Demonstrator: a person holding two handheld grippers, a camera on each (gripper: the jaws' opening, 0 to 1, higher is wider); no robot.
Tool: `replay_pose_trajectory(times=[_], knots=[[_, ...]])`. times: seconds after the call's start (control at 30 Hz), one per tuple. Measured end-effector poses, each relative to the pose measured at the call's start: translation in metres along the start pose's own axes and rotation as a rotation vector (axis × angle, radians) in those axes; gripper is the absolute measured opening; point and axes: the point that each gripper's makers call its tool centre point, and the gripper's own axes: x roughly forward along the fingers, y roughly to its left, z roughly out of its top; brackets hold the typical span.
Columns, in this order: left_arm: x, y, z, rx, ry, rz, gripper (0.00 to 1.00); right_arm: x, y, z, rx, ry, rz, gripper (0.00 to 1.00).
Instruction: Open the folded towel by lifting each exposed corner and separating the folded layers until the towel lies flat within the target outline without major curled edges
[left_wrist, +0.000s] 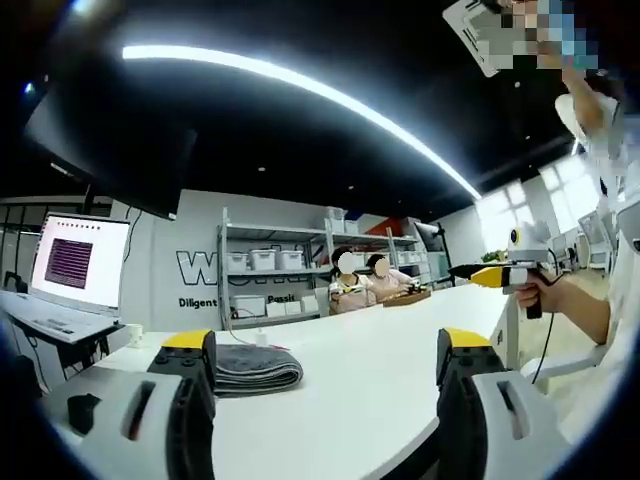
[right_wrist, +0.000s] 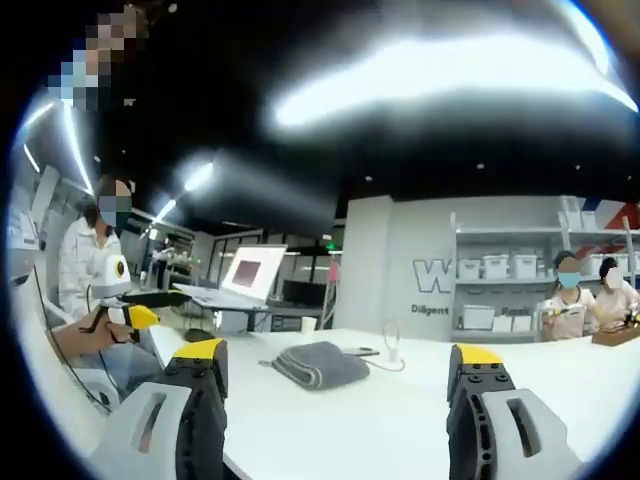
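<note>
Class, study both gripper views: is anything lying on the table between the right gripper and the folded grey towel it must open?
Nothing visible does. In the right gripper view, bare white table runs from the open right gripper to the folded towel. A thin white cable lies just beside the towel, not in the path.

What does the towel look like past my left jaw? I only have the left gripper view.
Observer: In the right gripper view the towel shows whole. It is grey, folded, and lies on the white table.
Operator: Is the right gripper on it?
Observer: No. The right gripper is open, and the towel lies beyond its tips, untouched.
Operator: Anything beside it?
Observer: A thin white cable loops on the table by the towel's right edge in that view.
</note>
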Motion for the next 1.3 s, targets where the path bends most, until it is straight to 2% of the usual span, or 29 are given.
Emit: replay_pose_trajectory(times=[1.3], knots=[[0.0006, 0.0000, -0.0018, 0.002, 0.014, 0.001, 0.89, 0.0010, -0.0004, -0.0014, -0.005, 0.005, -0.001, 0.91]])
